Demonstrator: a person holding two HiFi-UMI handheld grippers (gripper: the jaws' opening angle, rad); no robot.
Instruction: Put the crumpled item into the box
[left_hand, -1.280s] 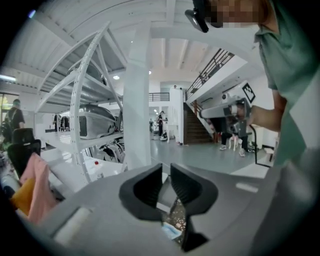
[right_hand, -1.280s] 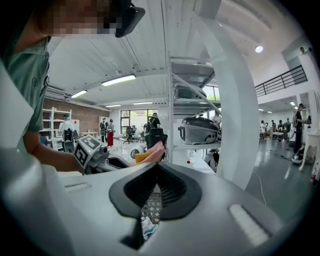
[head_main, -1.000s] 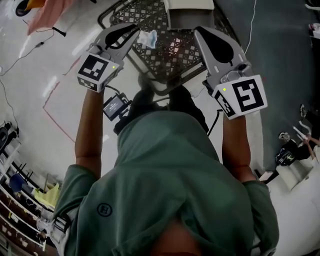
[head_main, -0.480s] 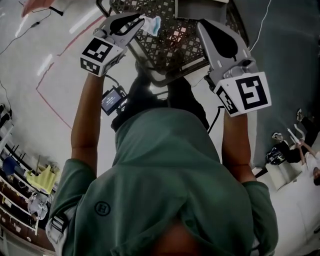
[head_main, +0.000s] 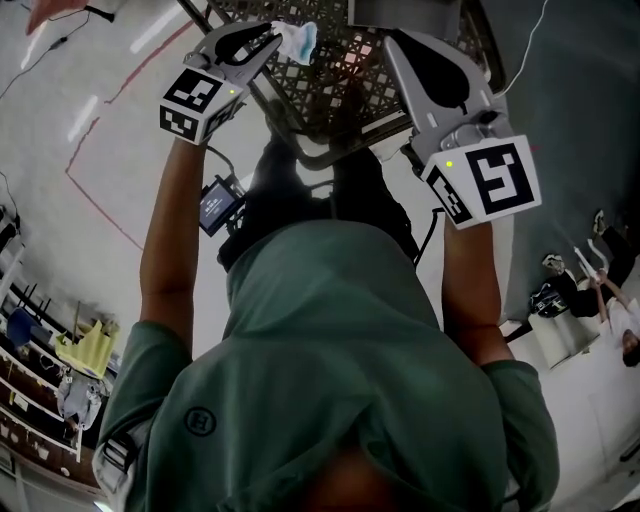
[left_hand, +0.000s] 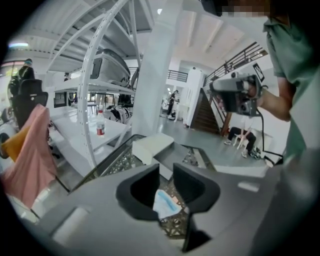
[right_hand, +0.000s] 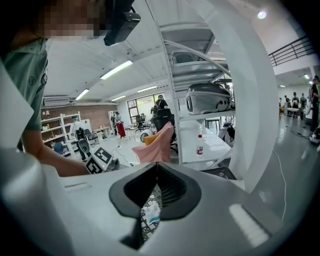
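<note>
**Head view.** Two grippers are held out over a lattice-top table (head_main: 335, 85), each with one marker cube. The left gripper (head_main: 278, 38) has one crumpled item (head_main: 298, 40), white with a blue patch, right at its tips, above the table's near left part. The right gripper (head_main: 405, 50) is well apart from it on the other side. One box (head_main: 400, 10) shows at the top edge, beyond both tools, and the crumpled item is outside it. A small device with a lit screen (head_main: 214, 205) hangs by the person's left forearm.

**Left gripper view.** The jaws are opening. A clear gap stands between their tips, and the crumpled item sits lower down between them, against the inner edge of the jaw on this view's left. Past the tips lies the single white box with the lattice around it. One bottle with a red label (left_hand: 100, 125) stands on a white table (left_hand: 80, 132) to the left. One pink cloth (left_hand: 30, 157) hangs at the far left. The right gripper appears at upper right, in the person's hand.

**Right gripper view.** The jaws are together, their tips meeting in a thin line, with nothing between them. Through the hollow beneath them show a strip of lattice and a bit of the crumpled item. The pink cloth, the bottle and the left gripper's marker cube (right_hand: 101, 159) lie beyond.
</note>
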